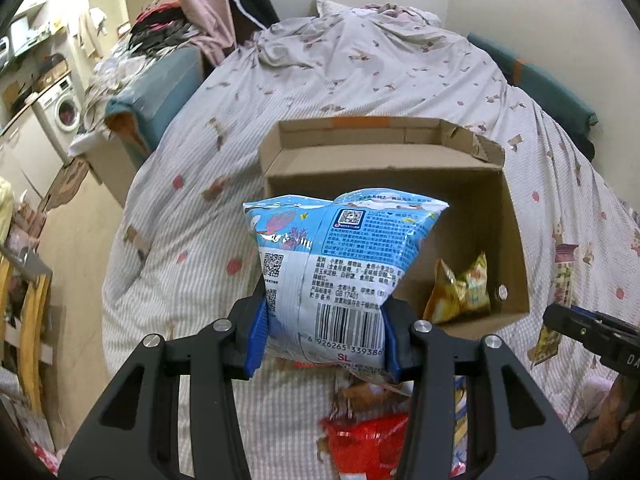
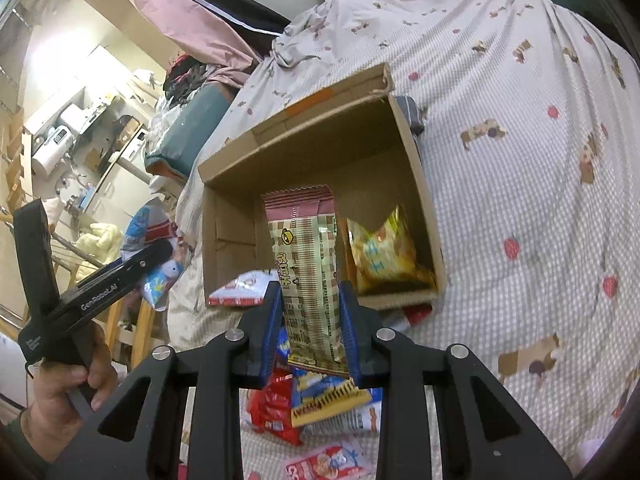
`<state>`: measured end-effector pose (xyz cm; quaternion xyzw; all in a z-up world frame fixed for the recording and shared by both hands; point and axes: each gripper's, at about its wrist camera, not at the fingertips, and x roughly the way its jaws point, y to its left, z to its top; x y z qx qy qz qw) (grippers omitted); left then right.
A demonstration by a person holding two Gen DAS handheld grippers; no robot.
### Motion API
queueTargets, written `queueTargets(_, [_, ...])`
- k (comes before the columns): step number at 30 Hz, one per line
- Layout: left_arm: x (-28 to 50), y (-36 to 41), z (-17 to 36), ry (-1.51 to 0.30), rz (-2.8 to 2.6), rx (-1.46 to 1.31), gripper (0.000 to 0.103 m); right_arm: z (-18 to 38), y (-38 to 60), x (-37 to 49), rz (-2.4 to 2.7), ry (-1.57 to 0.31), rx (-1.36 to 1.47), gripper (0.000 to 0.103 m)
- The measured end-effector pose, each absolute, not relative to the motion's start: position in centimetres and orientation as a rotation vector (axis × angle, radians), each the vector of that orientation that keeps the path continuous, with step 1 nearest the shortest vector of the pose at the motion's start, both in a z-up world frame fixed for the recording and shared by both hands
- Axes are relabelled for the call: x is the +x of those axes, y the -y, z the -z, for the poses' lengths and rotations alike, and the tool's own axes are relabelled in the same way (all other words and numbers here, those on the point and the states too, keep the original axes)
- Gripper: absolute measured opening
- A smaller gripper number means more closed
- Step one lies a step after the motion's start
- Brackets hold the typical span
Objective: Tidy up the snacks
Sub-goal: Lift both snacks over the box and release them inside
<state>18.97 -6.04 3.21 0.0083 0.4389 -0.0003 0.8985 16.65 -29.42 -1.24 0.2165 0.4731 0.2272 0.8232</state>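
Note:
My left gripper point(image 1: 324, 334) is shut on a light blue snack bag point(image 1: 340, 256), held upright over the bed just in front of the open cardboard box point(image 1: 384, 172). A yellow snack bag point(image 1: 460, 292) lies in the box's near right corner. My right gripper point(image 2: 310, 328) is shut on a long brown checked wafer pack point(image 2: 308, 264), raised before the same box point(image 2: 312, 148), where the yellow bag point(image 2: 384, 256) shows inside. In the right wrist view the left gripper point(image 2: 132, 264) with its blue bag point(image 2: 160, 256) is at the left, held by a hand point(image 2: 68, 388).
Loose snack packs lie on the bedspread below the grippers: red ones point(image 2: 272, 404), a blue and yellow one point(image 2: 328, 396), a red and white one point(image 2: 240, 292). A patterned quilt point(image 1: 360, 60) covers the bed. A washing machine point(image 1: 64, 112) and clutter stand far left.

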Motion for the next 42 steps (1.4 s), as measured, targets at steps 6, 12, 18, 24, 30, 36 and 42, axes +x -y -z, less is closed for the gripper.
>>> queueTargets(6, [21.2, 7.1, -2.9, -0.884, 0.012, 0.038, 0.042, 1.1, 29.7, 18.5, -0.465, -0.975, 0.487, 0.029])
queueTargets(12, [22.7, 7.9, -1.7, -0.872, 0.013, 0.055, 0.042, 0.7, 29.3, 20.6, -0.474, -0.94, 0.48, 0.029])
queueTargets(18, [23.8, 8.2, 0.2, -0.881, 0.003, 0.078, 0.042, 0.5, 28.5, 23.2, -0.467, -0.931, 0.481, 0.029])
queueTargets(24, [24.6, 8.4, 1.2, -0.882, 0.021, 0.084, 0.042, 1.7, 27.4, 24.8, -0.458, -0.956, 0.46, 0.029])
queueTargets(30, [25.0, 7.6, 1.6, -0.887, 0.035, 0.03, 0.042, 4.4, 26.4, 24.7, -0.45, -1.016, 0.436, 0.029])
queueTargets(36, [25.1, 7.5, 2.0, -0.9, 0.046, 0.023, 0.042, 6.4, 26.3, 25.1, -0.43, -1.071, 0.457, 0.029])
queueTargets(42, [25.1, 7.7, 1.6, -0.89, 0.061, 0.032, 0.042, 6.4, 26.0, 25.3, -0.436, -1.078, 0.457, 0.029])
